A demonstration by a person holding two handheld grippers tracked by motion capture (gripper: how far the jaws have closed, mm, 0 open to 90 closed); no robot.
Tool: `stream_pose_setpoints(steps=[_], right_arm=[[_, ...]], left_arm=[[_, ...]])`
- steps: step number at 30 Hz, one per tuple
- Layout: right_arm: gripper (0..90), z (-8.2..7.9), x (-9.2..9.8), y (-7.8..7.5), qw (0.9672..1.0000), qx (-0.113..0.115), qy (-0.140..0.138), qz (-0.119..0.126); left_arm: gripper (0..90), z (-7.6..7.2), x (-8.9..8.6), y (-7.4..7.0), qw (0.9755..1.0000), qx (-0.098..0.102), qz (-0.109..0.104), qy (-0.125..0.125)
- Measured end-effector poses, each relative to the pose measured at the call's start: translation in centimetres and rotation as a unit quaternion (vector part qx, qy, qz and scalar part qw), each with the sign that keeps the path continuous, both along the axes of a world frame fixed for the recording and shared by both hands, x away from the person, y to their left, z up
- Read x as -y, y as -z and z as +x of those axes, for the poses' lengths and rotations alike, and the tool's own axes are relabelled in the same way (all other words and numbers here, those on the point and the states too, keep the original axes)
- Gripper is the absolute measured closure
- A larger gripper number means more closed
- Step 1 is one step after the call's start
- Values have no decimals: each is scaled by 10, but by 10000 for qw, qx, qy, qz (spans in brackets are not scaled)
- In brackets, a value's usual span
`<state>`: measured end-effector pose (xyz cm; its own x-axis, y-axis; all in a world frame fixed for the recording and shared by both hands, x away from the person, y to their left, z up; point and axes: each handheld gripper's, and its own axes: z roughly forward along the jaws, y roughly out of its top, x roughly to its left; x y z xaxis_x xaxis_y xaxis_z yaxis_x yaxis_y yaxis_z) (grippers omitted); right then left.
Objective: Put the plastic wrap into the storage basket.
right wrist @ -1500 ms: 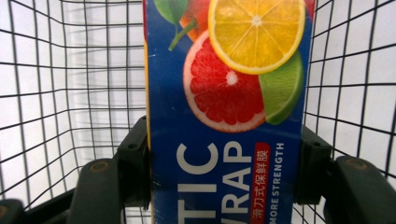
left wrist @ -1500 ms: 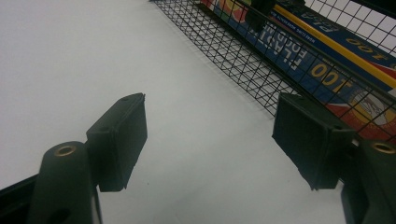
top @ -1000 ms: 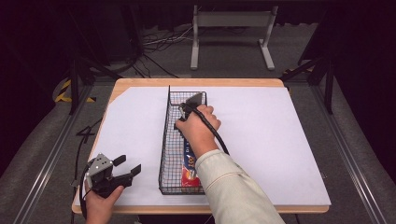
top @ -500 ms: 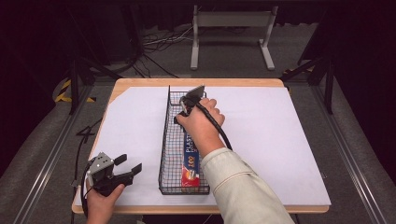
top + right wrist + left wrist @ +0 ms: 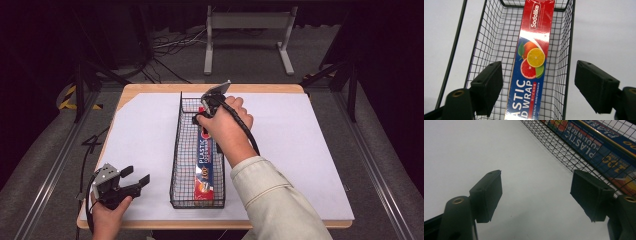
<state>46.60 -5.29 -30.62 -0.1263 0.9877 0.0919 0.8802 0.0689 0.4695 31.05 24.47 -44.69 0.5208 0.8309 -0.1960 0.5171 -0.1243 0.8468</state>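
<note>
- The plastic wrap box (image 5: 531,62) lies inside the wire basket (image 5: 486,50). Its red end carries the brand "Sodolike" in white letters.
- Below the citrus picture, the blue part of the box reads "ASTIC" and "D WRAP", cut by the picture edge.
- In the left gripper view, the box side (image 5: 596,147) reads "PLASTIC FOOD WRAP" and "100" through the basket mesh.
- In the high view, the box (image 5: 206,165) reads "PLASTIC" and "100".

From above, the person's right hand (image 5: 225,127) and sleeve (image 5: 272,200) cover the far half of the plastic wrap box (image 5: 206,172) in the wire basket (image 5: 176,150), and hide the jaws of the right gripper (image 5: 207,107). In the right gripper view the box's lettering is cut off at the bottom edge. The small print under "WRAP" is too fine to read.
</note>
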Motion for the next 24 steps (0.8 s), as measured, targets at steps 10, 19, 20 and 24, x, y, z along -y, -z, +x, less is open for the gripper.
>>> stream_pose_setpoints(steps=[10, 19, 20, 24], right_arm=[[215, -7, 23, -15, 9998, 160, -92, 51], [187, -17, 57, -27, 9975, 568, -430, -13], [186, -18, 62, -28, 9970, 616, -472, 1], [174, -24, 80, -31, 9943, 823, -680, 25]], left_arm=[[257, 0, 2, -2, 10000, 65, 47, 21], [257, 1, 3, -2, 10000, 39, 54, 62], [257, 1, 3, -2, 10000, 39, 68, 60], [257, 0, 2, -2, 10000, 52, 69, 32]])
